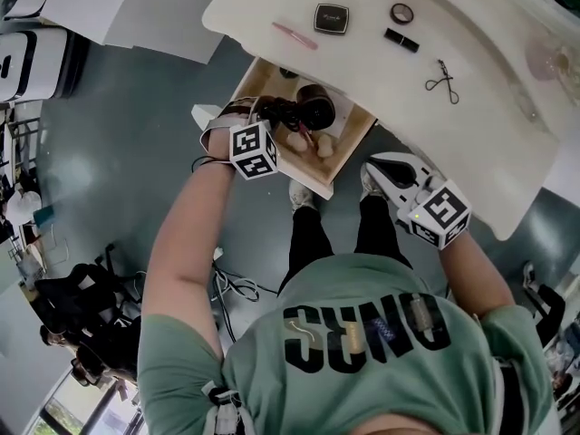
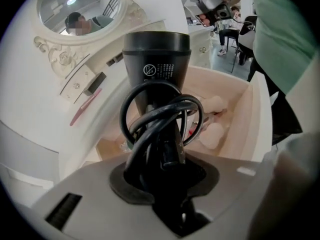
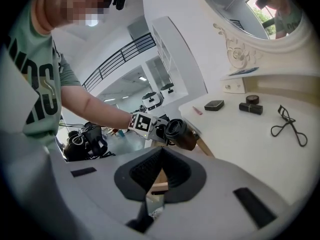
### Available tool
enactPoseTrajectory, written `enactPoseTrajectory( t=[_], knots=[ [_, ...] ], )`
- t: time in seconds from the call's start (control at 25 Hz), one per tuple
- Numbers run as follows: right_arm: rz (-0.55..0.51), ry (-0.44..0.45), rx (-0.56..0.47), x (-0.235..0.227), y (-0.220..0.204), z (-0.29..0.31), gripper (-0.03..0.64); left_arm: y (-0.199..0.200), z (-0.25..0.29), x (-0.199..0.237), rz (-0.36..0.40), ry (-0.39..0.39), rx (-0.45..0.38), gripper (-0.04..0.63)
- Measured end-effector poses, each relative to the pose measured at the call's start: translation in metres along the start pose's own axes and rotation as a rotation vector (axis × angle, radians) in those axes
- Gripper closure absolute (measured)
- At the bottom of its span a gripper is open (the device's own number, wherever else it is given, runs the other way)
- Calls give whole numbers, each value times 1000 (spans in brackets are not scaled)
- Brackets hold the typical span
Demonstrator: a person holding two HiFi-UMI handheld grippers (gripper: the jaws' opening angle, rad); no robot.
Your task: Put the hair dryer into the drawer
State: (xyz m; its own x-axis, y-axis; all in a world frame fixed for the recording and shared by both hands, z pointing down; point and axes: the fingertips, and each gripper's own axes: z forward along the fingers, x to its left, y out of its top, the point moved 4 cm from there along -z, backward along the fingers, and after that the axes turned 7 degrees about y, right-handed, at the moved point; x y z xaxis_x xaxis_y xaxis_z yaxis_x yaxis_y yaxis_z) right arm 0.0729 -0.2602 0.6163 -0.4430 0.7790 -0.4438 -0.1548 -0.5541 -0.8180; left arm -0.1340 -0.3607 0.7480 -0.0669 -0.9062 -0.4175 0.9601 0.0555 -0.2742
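Observation:
The black hair dryer [image 1: 311, 109] hangs nozzle-first over the open wooden drawer [image 1: 352, 149] under the white vanity table [image 1: 489, 143]. My left gripper [image 1: 286, 121] is shut on the dryer's handle and coiled cord. In the left gripper view the hair dryer [image 2: 156, 69] fills the middle, the cord looped at my left gripper [image 2: 165, 170], with the drawer [image 2: 260, 114] below. My right gripper [image 1: 386, 172] hovers to the right of the drawer, shut and holding nothing. In the right gripper view the hair dryer [image 3: 180, 132] shows beyond my right gripper [image 3: 152, 184].
Pale sponges [image 1: 323, 146] lie in the drawer. On the tabletop are a compact [image 1: 331, 18], a lipstick [image 1: 401, 40], a small jar [image 1: 401, 13], an eyelash curler [image 1: 442, 82] and a pink stick [image 1: 294, 35]. A round mirror [image 2: 77, 9] stands behind. The person's feet [image 1: 302, 194] are below the drawer.

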Motion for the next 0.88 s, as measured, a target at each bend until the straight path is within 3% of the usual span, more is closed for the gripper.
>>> enactPoseTrajectory(
  t=[0.48, 0.72, 0.88],
  knots=[
    [61, -8, 25, -8, -24, -3, 623, 7, 39, 8, 147, 95, 71, 462],
    [77, -12, 33, -11, -29, -5, 623, 18, 56, 9, 226, 136, 65, 462],
    [91, -15, 37, -14, -32, -6, 623, 23, 66, 14, 237, 161, 44, 462]
  ],
)
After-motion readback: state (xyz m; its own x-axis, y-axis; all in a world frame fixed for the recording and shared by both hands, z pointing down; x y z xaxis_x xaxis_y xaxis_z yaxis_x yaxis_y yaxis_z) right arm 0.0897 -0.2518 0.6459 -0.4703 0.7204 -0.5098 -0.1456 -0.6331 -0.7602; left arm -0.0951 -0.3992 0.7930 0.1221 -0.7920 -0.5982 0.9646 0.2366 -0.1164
